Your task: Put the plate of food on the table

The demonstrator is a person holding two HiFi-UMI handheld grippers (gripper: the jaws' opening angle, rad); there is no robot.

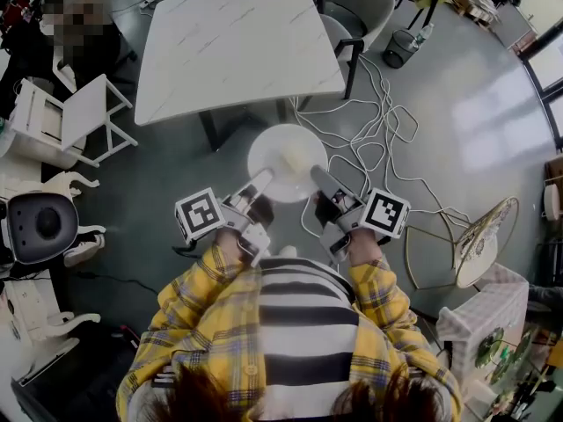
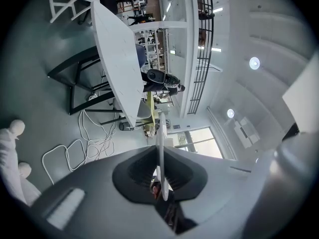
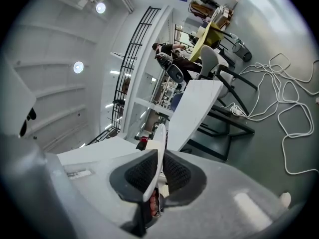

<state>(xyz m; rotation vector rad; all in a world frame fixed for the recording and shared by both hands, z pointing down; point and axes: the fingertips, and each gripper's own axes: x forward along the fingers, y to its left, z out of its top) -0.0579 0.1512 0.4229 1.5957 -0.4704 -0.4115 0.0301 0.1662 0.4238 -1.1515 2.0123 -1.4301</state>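
A white plate [image 1: 280, 143] with a pale piece of food [image 1: 295, 158] hangs over the grey floor, just short of the white marble table [image 1: 237, 42]. My left gripper [image 1: 262, 183] is shut on the plate's near left rim. My right gripper [image 1: 318, 178] is shut on its near right rim. In the left gripper view the plate [image 2: 160, 138] shows edge-on, pinched between the dark pads of the left gripper [image 2: 160, 172], with the table [image 2: 117, 59] ahead. The right gripper view has the plate's rim [image 3: 159, 143] clamped in the right gripper [image 3: 155, 176], the table [image 3: 194, 111] beyond.
White cables [image 1: 378, 121] lie looped on the floor to the right of the table. A grey chair [image 1: 365, 11] stands at the table's far right, white chairs [image 1: 66, 117] to its left. A person [image 1: 53, 33] sits at the far left. A wire-framed stool [image 1: 479, 240] is at my right.
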